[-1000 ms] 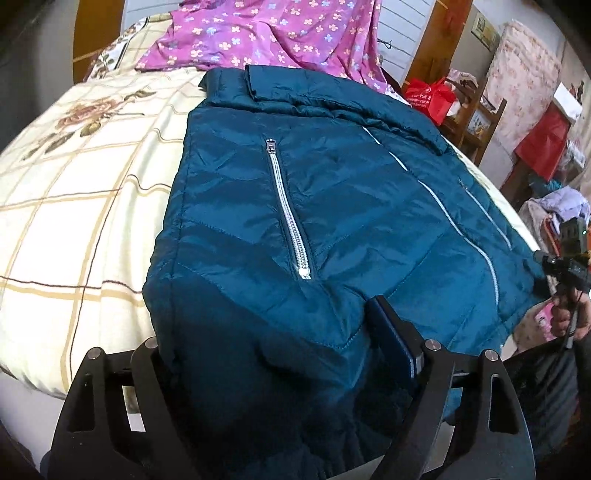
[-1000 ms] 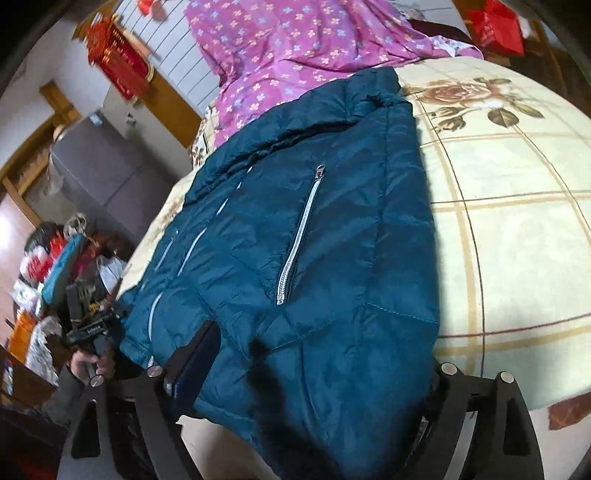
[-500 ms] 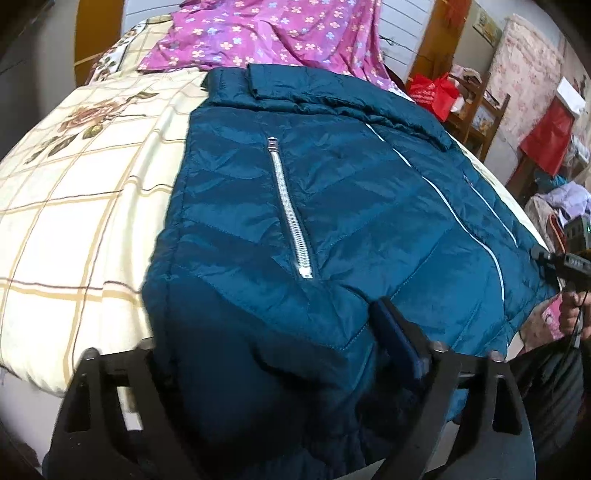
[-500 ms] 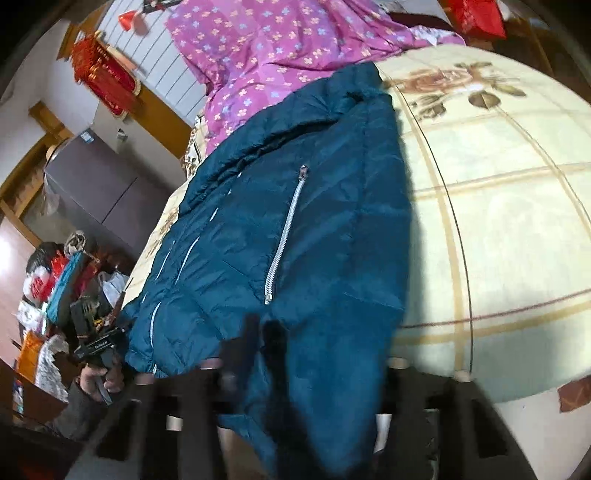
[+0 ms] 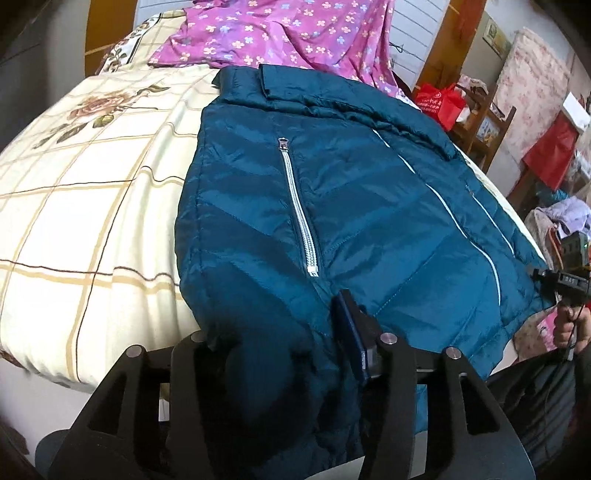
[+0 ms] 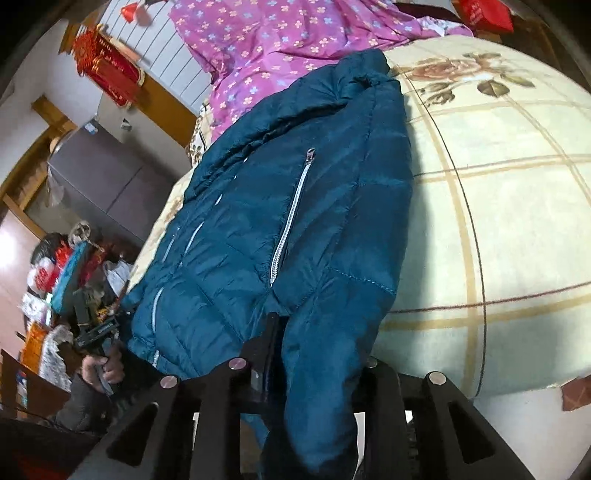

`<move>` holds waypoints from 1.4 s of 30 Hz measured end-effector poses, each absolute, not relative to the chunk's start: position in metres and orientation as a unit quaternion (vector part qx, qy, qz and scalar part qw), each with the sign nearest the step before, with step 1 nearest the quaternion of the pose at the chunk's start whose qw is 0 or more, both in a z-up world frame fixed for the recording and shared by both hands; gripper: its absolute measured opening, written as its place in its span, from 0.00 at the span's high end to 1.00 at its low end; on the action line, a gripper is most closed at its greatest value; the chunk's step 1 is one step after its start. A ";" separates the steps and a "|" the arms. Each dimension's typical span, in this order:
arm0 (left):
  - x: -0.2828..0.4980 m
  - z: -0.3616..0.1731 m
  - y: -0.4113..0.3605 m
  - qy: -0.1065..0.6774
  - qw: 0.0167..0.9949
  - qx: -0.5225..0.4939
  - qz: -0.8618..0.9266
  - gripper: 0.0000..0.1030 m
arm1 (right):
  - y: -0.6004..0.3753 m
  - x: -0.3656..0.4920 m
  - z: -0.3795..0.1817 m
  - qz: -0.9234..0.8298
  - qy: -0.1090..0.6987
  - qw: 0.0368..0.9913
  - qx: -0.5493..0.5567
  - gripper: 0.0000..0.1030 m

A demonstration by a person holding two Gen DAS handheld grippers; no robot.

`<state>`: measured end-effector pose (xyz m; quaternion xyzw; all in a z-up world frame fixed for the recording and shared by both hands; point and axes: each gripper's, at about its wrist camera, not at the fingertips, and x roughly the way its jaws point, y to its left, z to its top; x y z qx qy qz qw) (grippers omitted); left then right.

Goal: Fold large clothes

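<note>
I am seeing pale print on the red bag (image 5: 439, 103) and gold characters on the red wall hanging (image 6: 107, 72), but I am reading neither; both are too blurred.

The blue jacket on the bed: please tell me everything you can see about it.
The blue jacket is a teal, quilted, shiny puffer lying flat and front-up on the checked floral bedspread, collar toward a purple flowered cloth. It has a silver pocket zipper and pale piped seams. Its hem hangs over the bed edge. The left gripper and the right gripper each have hem fabric between their fingers, at opposite corners.
</note>
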<state>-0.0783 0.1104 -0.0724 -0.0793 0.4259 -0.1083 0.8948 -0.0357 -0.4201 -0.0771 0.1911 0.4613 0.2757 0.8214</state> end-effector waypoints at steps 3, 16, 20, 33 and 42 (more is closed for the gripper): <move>-0.083 -0.070 0.120 0.419 0.895 -0.109 -0.105 0.82 | -0.412 -0.045 -0.061 0.277 0.432 0.844 0.158 0.87; -0.133 -0.009 0.160 0.353 0.910 -0.167 -0.136 0.90 | -0.421 -0.111 -0.006 0.306 0.298 0.871 0.241 0.90; -0.155 0.016 0.169 0.324 0.915 -0.185 -0.151 0.90 | -0.425 -0.138 0.008 0.308 0.277 0.876 0.248 0.91; -0.139 0.104 0.172 0.221 0.945 -0.196 -0.140 0.90 | -0.438 -0.129 0.095 0.279 0.180 0.918 0.217 0.91; 0.011 0.134 0.142 0.180 0.971 -0.144 -0.060 0.90 | -0.422 -0.009 0.121 0.184 0.144 0.940 0.250 0.91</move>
